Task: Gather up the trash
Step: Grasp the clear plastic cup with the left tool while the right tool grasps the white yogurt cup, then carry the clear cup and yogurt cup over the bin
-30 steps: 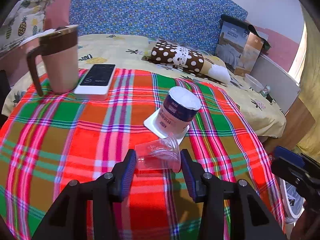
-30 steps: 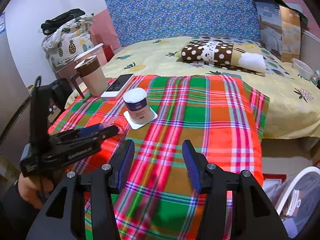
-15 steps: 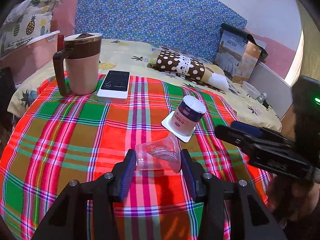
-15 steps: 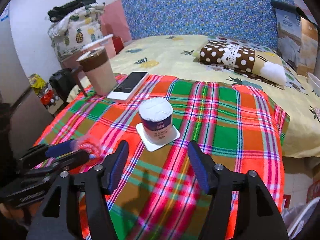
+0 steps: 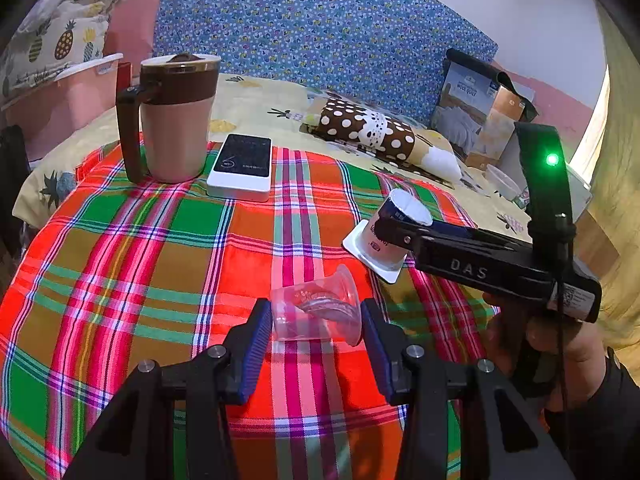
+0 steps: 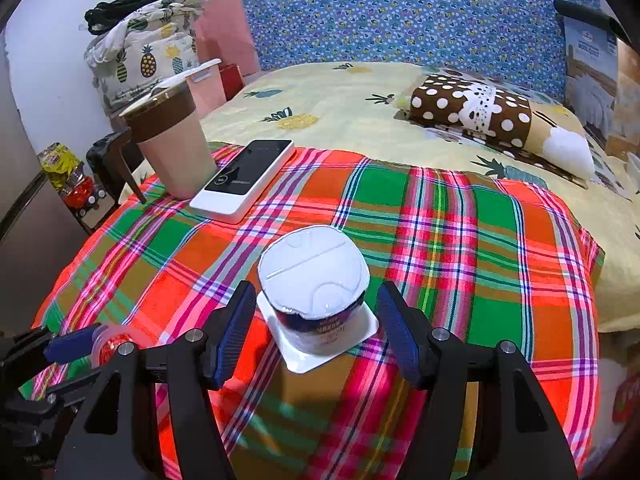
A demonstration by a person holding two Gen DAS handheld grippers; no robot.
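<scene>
A clear plastic cup [image 5: 316, 312] lies on its side between the blue pads of my left gripper [image 5: 316, 328], which is shut on it above the plaid cloth. The cup also shows at the lower left of the right wrist view [image 6: 116, 340]. An upside-down yogurt cup [image 6: 316, 292] with a white base and dark blue label stands on the cloth. My right gripper [image 6: 316, 324] is open, its fingers on either side of the yogurt cup without touching it. In the left wrist view, the right gripper's tip reaches the yogurt cup [image 5: 384, 236].
A tan mug with a brown lid and handle [image 5: 172, 120] and a white device with a black screen [image 5: 242, 166] sit at the far left of the plaid cloth [image 5: 160, 260]. Behind lie a bed, a polka-dot pillow [image 6: 480, 116] and a boxed quilt [image 5: 472, 108].
My right gripper has moved forward and left until its open fingers flank the yogurt cup. My left gripper keeps hold of the clear cup and has shifted little.
</scene>
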